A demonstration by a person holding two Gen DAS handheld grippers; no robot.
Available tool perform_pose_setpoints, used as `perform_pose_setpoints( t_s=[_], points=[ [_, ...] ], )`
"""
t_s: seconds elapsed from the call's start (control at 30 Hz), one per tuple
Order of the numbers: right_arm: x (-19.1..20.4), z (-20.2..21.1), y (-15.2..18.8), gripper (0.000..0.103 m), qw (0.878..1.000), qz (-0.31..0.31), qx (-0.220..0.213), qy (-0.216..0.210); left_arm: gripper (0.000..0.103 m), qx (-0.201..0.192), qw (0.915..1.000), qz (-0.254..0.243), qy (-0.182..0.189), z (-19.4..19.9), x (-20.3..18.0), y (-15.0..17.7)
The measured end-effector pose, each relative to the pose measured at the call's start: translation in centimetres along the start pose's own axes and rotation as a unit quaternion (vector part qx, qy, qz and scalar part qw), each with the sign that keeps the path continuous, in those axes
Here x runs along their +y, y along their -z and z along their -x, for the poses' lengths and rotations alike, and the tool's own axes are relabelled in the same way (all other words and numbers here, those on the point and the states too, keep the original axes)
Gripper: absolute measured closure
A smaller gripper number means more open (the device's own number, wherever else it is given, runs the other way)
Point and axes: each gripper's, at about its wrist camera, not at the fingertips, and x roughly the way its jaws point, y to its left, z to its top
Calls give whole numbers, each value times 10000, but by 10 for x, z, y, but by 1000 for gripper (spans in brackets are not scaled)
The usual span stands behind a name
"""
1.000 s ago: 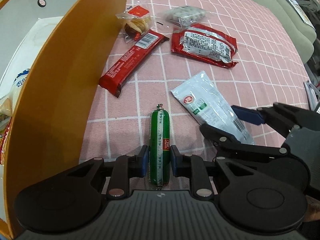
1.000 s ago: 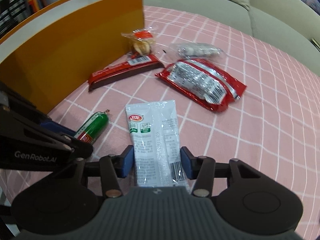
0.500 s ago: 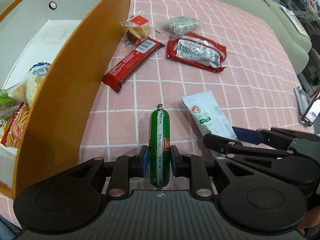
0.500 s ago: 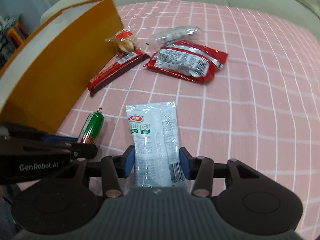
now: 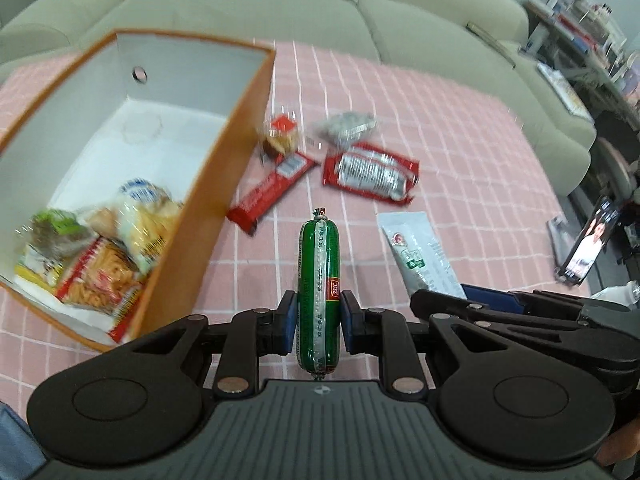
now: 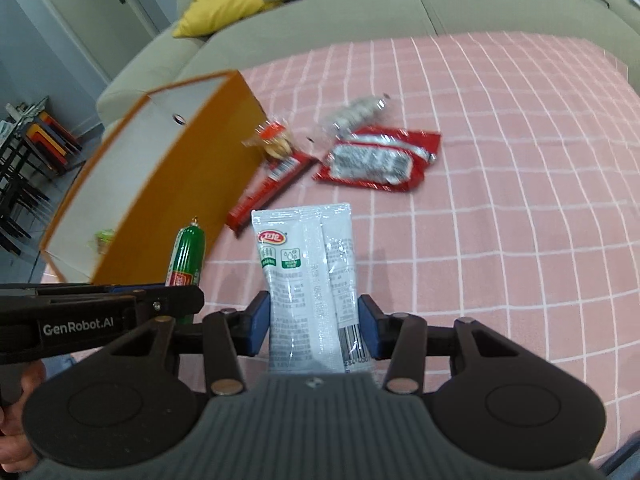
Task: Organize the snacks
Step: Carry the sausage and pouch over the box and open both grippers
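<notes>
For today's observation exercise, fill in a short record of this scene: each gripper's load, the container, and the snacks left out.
left gripper: shut on green sausage
right gripper: shut on white packet
container: orange box, open, several snacks inside
left on pink cloth: long red bar, red pouch, two small clear-wrapped snacks

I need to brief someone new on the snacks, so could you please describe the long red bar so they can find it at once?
Start at the orange cardboard box on the pink checked cloth. The long red wrapped snack bar lies on the cloth beside the box's outer wall. Unlike the wide red foil packet nearby, it is narrow and stick-shaped.
</notes>
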Motion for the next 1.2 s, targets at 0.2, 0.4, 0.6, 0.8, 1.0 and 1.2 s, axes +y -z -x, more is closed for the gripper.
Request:
perform_pose_setpoints(
  t_s=[0.2,0.4,0.6,0.8,1.0,1.2],
  points=[
    [30,27,-11,59,9991,259,-278,-187,79,-426,9990,110,-30,37,13,-8],
    [64,40,-28,59,9970,420,-400,-506,79,-774,9965,246,-185,65,40,-21],
    [98,38,-46,59,9944,511,-372,-848,79,-1047,9935,238,-369,85,68,-36],
    [137,27,-69,59,9904,717,-338,-1132,79,-1166,9918,114,-516,97,92,-59],
    [167,5,-94,59,9872,891,-215,-1309,79,-1056,9920,-168,-673,96,110,-82],
    [192,-32,-114,59,9860,1372,-71,-943,79,-601,9939,-440,-808,66,127,-95]
  ],
)
